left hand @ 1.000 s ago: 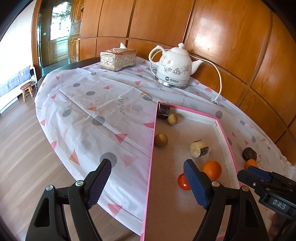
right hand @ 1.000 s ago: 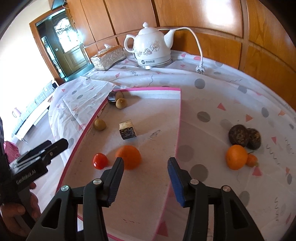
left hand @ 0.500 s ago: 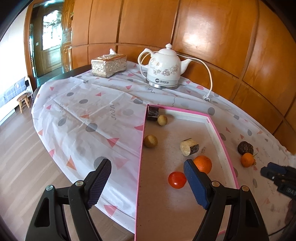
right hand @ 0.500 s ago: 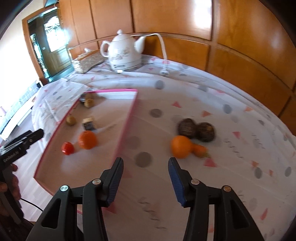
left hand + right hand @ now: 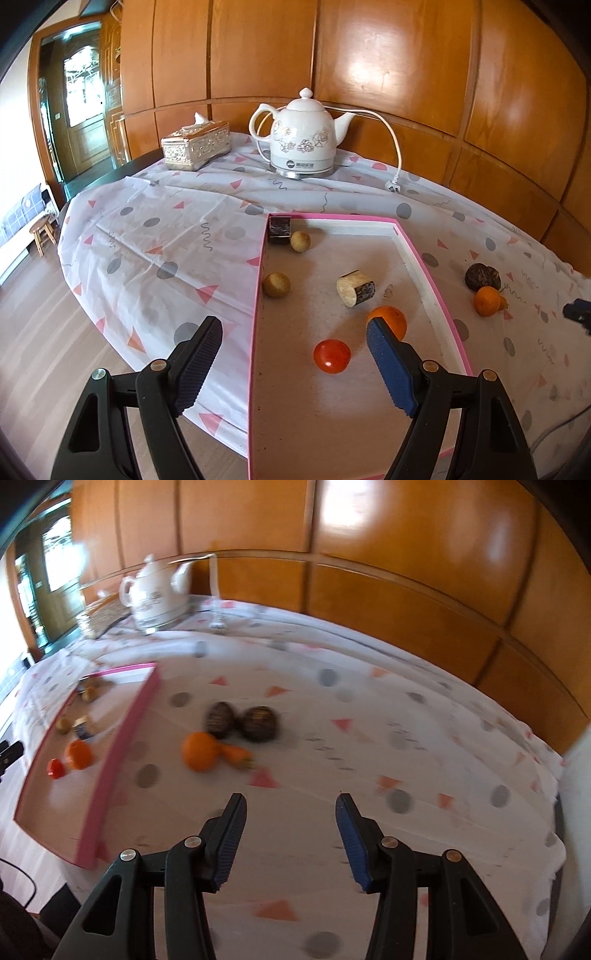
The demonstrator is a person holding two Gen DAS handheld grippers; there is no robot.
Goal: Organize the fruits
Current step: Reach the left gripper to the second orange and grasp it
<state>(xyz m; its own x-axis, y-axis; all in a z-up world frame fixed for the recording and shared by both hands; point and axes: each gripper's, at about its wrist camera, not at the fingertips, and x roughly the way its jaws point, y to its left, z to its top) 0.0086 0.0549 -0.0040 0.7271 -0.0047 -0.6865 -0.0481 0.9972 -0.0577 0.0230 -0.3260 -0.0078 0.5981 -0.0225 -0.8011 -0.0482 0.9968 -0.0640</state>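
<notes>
A pink-rimmed tray (image 5: 428, 266) holds a red tomato (image 5: 331, 356), an orange (image 5: 388, 320), two brown longans (image 5: 276, 284), a pale cut stick piece (image 5: 355, 288) and a dark block (image 5: 279, 229). My left gripper (image 5: 293, 363) is open and empty above the tray's near end. On the cloth right of the tray lie an orange (image 5: 200, 750), a small orange fruit (image 5: 237, 755) and two dark round fruits (image 5: 219, 719). My right gripper (image 5: 291, 840) is open and empty, well short of them. The right view is blurred.
A white electric kettle (image 5: 301, 142) with its cord and plug (image 5: 392, 187) stands at the back, with a tissue box (image 5: 195, 146) to its left. Wooden wall panels run behind the table. The table's edge drops to the floor on the left.
My right gripper has swung right, away from the tray, towards the loose fruits on the cloth. My left gripper has drawn back and turned a little. Both stayed open.
</notes>
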